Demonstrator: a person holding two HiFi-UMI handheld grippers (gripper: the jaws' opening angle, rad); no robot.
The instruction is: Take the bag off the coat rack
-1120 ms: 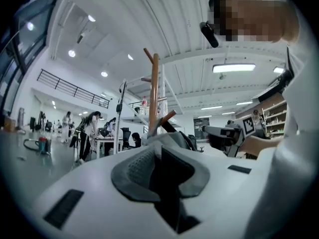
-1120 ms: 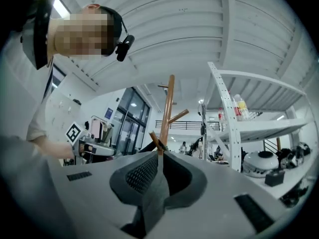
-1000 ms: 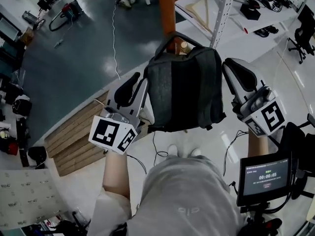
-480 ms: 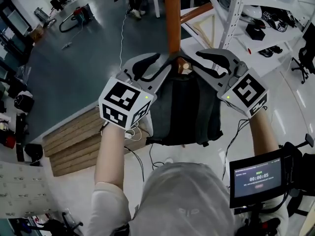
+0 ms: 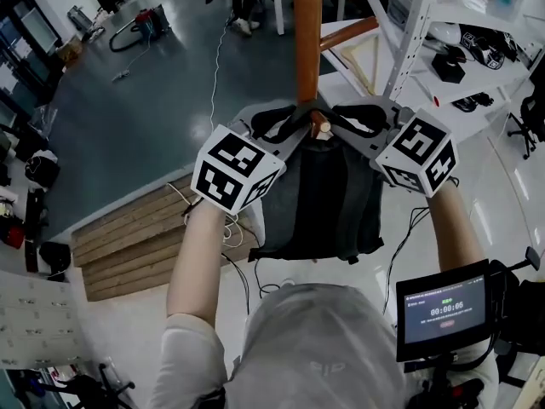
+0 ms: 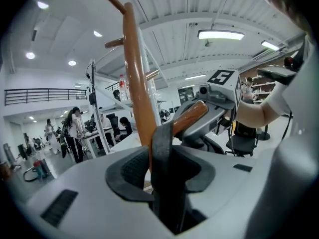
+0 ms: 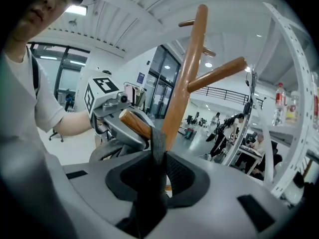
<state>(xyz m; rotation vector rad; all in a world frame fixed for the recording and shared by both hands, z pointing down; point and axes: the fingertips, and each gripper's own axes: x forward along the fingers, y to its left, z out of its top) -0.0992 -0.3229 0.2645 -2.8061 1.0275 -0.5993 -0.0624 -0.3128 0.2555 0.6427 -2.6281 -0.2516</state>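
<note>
A dark grey backpack (image 5: 324, 203) hangs by its top strap (image 6: 162, 148) from a short wooden peg (image 5: 319, 129) on the orange-brown coat rack pole (image 5: 306, 41). My left gripper (image 5: 277, 122) is at the strap from the left. Its jaws are opening, and the strap runs loosely between the pads (image 6: 127, 171) up over the peg (image 6: 189, 117). My right gripper (image 5: 358, 118) faces it from the right. It stands open around the same strap (image 7: 158, 148), just below the peg (image 7: 134, 123). The bag's lower half is hidden in both gripper views.
A white metal shelf unit (image 5: 409, 32) stands right behind the rack. A wooden pallet (image 5: 128, 245) lies on the floor at the left, with cables beside it. A small monitor (image 5: 443, 309) sits at the lower right. People stand far off in the hall (image 6: 75, 133).
Both grippers have risen from the bag's sides and come together at the strap on the peg. The bag still hangs from the peg.
</note>
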